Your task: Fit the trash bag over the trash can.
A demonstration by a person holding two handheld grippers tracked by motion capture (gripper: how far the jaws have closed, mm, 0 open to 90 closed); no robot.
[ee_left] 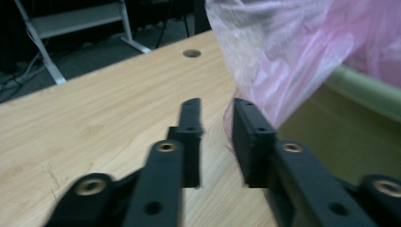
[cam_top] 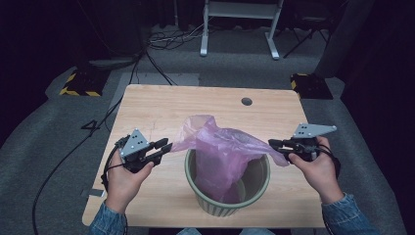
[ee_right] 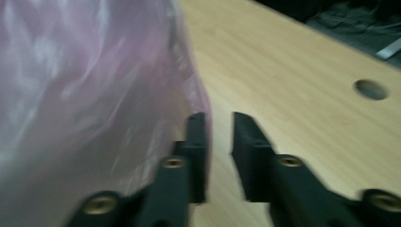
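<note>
my left gripper sits at the left edge of the pink bag, and my right gripper at its right edge. both have their jaws parted w/ a clear gap; in the gripper views the film lies beside the jaws, not pinched btw them, so neither is gripping anything. the bag stands half inside the green bin near the front of the table, its top bunched up above the rim and its sides flared out toward each gripper.

risks from here: the film is slack and thin, so it may slump back into the bin before i get hold of it again, esp. since nothing holds it up. closing on a single thin layer could tear it, or i could catch too little and have it slide out. pulling unevenly might tip or drag the light bin toward the table edge.

around: a cable hole at the far side of the table, well apart. cables and a white frame on the floor beyond. nothing stands btw the grippers and the bag.
</note>
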